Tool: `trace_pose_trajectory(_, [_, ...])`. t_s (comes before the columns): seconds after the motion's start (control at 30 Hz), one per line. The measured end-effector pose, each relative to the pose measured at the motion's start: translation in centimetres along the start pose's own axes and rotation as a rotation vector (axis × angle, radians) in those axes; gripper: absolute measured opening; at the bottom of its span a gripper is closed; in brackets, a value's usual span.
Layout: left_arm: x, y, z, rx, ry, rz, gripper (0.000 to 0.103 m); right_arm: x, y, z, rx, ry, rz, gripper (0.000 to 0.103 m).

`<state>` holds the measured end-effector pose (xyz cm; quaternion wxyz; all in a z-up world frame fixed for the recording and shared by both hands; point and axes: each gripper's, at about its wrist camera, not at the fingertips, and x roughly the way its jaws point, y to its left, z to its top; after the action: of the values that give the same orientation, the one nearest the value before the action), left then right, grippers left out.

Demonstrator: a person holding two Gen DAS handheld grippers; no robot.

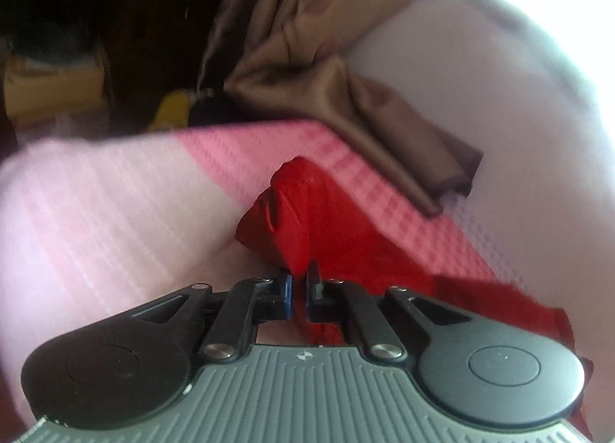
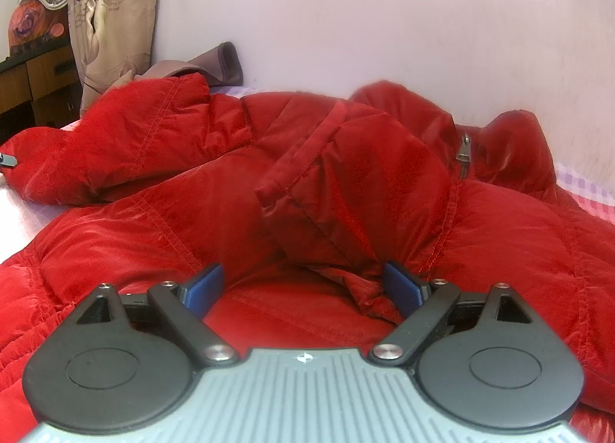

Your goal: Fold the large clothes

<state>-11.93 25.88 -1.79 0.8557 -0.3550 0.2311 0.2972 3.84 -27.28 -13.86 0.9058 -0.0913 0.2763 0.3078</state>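
Red padded jacket (image 2: pixel 346 181): one, seen in both views.
Jacket sleeve (image 2: pixel 115 143): one in clear view.
Zipper pull (image 2: pixel 464 149): one, grey metal, at the collar.
Fabric strap (image 2: pixel 303 147) on the jacket: one.
Hand-held tool: two, a left tool (image 1: pixel 299 281) and a right tool (image 2: pixel 303 285).
Blue pads on the right tool (image 2: pixel 203 285): two.
Bed with pink checked cover (image 1: pixel 115 204): one.
Brown cloth (image 1: pixel 346 97) at the wall: one bunch.
Patterned curtain (image 2: pixel 111 12): one.
Wooden cabinet (image 2: pixel 34 78): one; number of drawers cannot be told.
Yellow object (image 1: pixel 173 108) beyond the bed: one, blurred.
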Motion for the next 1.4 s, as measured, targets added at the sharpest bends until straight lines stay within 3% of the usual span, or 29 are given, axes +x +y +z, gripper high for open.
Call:
trace_pose_trajectory(0.13, [-4.5,-3.9,0.8,0.105,-0.104,-0.036,0.005,-0.9,-0.3,1.1,0.025,0.022,0.004,0.091])
trace_pose_trajectory(0.33, [-11.5,-11.5,0.9,0.232,-0.224,-0.167,0.005,-8.8,-2.2,2.4,0.132,-0.101,0.088,0.091])
trace_pose_trajectory(0.5, [-15.9,-19.5,-1.1,0.344,-0.269,-0.297,0.005,-15.6,-5.5,0.4,0.301,-0.177,0.149,0.095])
trace_pose_trajectory(0.6, [-17.1,-24.3,-3.1,0.404,-0.273,-0.367,0.005,-18.4,-6.7,-1.6,0.321,-0.195,0.129,0.095])
trace_pose_trajectory(0.8, [-16.3,-32.7,-8.5,0.486,-0.172,-0.469,0.005,-22.6,-8.9,-6.1,0.392,-0.219,0.089,0.095])
trace_pose_trajectory(1.03, [-12.9,-39.8,-16.6,0.616,-0.059,-0.520,0.005,-26.5,-10.5,-9.8,0.394,-0.264,0.008,0.095])
trace_pose_trajectory(1.4, [-4.7,-43.7,-27.3,0.783,0.123,-0.517,0.005,-27.9,-14.0,-13.8,0.550,-0.307,0.014,0.096])
